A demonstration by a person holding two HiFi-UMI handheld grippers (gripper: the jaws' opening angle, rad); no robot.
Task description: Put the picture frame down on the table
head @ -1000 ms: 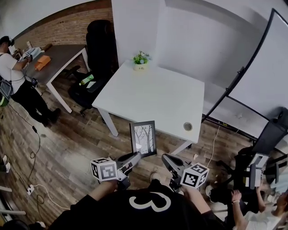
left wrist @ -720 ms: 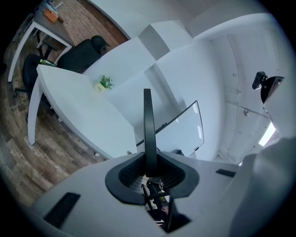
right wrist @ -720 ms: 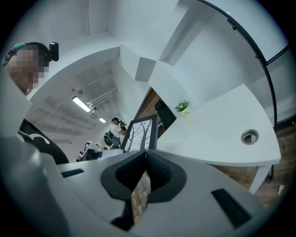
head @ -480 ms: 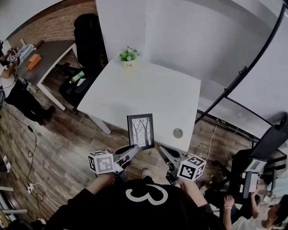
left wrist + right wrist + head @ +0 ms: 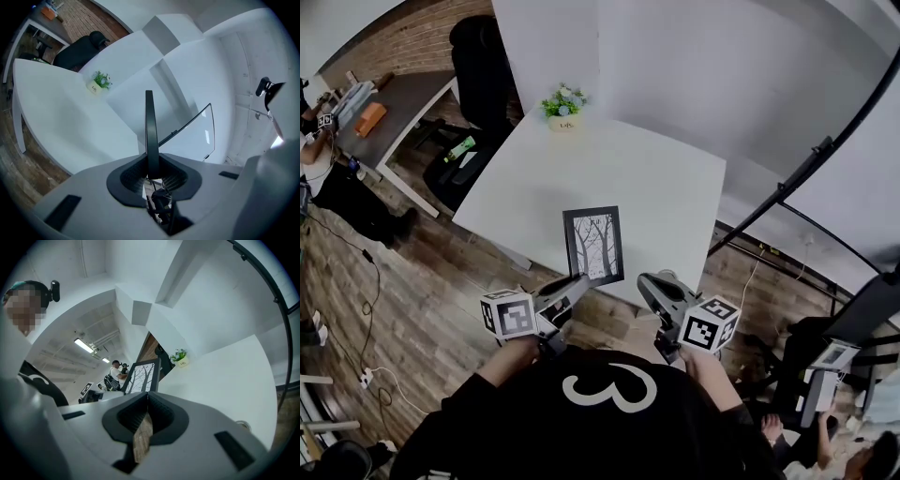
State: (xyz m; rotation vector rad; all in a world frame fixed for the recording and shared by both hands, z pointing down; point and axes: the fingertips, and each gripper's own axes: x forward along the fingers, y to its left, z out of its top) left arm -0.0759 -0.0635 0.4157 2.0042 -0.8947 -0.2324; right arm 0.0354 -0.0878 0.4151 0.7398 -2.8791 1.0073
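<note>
Moved fwd since 1 s ago: picture frame (image 5: 594,246), then over the floor (image 5: 441,272) short of the table (image 5: 666,183), now overlaps its near edge, upright, tree print facing the head cam; can't tell if it touches the top. L gripper (image 5: 575,289) at 6 o'clock of the frame, jaws clamped tight on its lower edge, which shows edge-on in the left gripper view. R gripper (image 5: 653,286) just beside, at 4 o'clock, jaws pressed together, nothing in them. Farther, a potted plant (image 5: 562,103) on the table's far corner, 11 o'clock. Beyond, 10 o'clock: black chair (image 5: 478,56), grey desk (image 5: 398,108), a person (image 5: 333,178) by it.
</note>
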